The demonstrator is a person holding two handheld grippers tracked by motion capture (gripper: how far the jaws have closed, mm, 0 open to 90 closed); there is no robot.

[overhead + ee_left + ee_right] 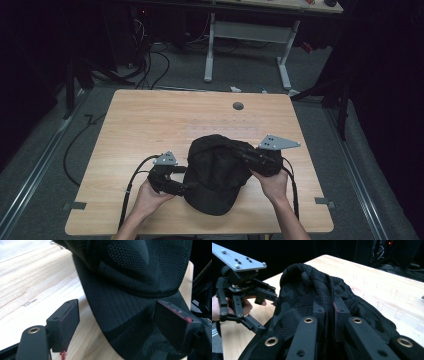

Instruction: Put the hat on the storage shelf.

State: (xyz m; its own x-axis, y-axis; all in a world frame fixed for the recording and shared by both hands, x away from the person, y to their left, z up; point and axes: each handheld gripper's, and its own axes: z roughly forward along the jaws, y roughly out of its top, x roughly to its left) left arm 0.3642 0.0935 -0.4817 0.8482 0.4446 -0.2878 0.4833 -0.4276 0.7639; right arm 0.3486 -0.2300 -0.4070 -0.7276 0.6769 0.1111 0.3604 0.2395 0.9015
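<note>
A black mesh cap (217,170) lies on the wooden table (150,120), its brim toward the near edge. My right gripper (239,151) comes in from the right and is shut on a bunched fold of the cap's crown (297,290); in the right gripper view the pads (319,308) pinch the fabric between them, right gripper (329,307). My left gripper (184,177) sits at the cap's left side, open. In the left gripper view the jaws of the left gripper (117,312) stand wide on either side of the brim (130,322) without pressing it. The left gripper (269,313) also appears in the right gripper view.
A round cable hole (238,106) sits near the table's far edge. Behind the table stands a white-legged desk (250,35), with cables (150,65) on the grey floor. Bare wood lies to the left and behind the cap.
</note>
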